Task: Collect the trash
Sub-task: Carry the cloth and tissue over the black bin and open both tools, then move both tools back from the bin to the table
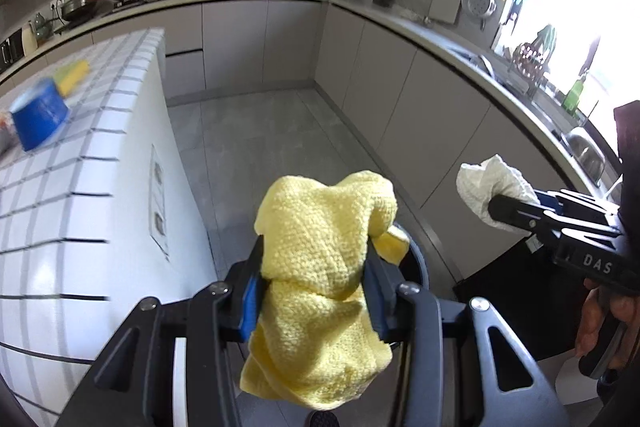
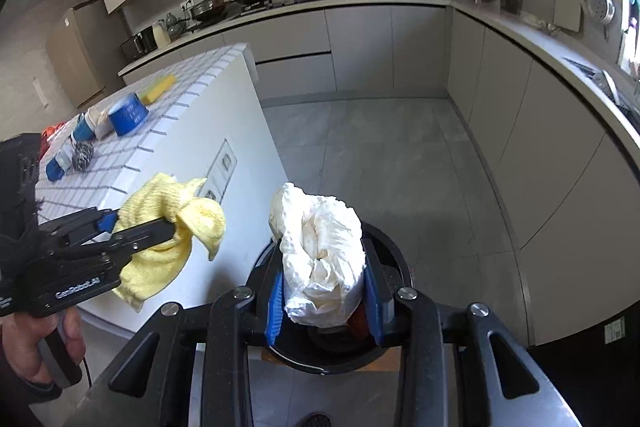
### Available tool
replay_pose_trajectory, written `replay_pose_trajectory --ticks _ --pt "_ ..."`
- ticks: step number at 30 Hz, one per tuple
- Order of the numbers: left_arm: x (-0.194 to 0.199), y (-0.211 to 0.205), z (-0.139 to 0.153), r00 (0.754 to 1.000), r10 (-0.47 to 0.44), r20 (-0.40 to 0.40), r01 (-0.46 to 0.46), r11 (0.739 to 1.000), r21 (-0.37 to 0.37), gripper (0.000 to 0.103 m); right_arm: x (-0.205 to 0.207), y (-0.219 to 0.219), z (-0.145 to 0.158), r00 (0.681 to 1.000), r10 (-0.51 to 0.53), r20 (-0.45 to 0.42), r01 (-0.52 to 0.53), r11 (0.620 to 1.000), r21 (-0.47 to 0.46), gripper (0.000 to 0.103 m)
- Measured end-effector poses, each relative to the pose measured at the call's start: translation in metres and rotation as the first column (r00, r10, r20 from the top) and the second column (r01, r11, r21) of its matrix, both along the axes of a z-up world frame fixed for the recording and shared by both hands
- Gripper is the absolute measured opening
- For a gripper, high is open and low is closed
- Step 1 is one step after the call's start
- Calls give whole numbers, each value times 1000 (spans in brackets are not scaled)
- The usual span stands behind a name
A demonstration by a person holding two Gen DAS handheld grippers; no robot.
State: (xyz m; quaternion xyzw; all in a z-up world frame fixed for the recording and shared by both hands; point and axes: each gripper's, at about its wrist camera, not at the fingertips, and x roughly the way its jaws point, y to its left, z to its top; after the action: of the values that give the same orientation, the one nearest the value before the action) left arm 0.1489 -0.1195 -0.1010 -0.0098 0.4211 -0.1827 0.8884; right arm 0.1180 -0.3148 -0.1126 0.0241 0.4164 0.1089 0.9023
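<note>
While I carry a piece in each hand, my left wrist view shows my left gripper clamped on a yellow knitted cloth, which bulges above the jaws and hangs below them. Just behind the cloth I can see the dark rim of the trash bin on the grey floor, so the cloth is over or just beside its opening, not yet in it. To the right, my right gripper holds a crumpled white paper wad out over the floor. To the left stands the tiled island, with a blue tub and a yellow sponge left on its top. From the right wrist view, my right gripper is squeezed tight on the white paper wad, and the round black trash bin sits directly beneath it, its mouth open with something dark and reddish already inside. My left gripper comes in from the left with the yellow knitted cloth draped around its fingers, near the corner of the island. On the tiled island the blue tub, the yellow sponge, a steel scourer and some small blue and white packets remain. I judge the task partway: two pieces are ready to drop, and the island is yet to be cleared.
</note>
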Motion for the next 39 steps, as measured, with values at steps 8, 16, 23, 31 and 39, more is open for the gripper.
replay_pose_trajectory --ticks 8,16,23,31,39 --pt "12 -30 -43 996 2 -90 -2 1000 6 44 20 -16 -51 991 100 -91 -98 995 28 36" --pt "31 -27 -105 970 82 -231 -73 996 44 94 67 -43 -121 971 90 -223 -84 996 40 95" --pt "30 -21 -101 968 141 -210 -126 989 82 95 77 -59 -125 970 51 -239 -30 995 91 95" --pt "23 -22 -80 976 161 -148 -148 984 96 95 74 -58 -113 980 -14 -200 14 1000 -4 96" --pt "13 -21 -57 980 174 -101 -164 982 93 95 71 -56 -97 982 -52 -183 42 997 -62 103"
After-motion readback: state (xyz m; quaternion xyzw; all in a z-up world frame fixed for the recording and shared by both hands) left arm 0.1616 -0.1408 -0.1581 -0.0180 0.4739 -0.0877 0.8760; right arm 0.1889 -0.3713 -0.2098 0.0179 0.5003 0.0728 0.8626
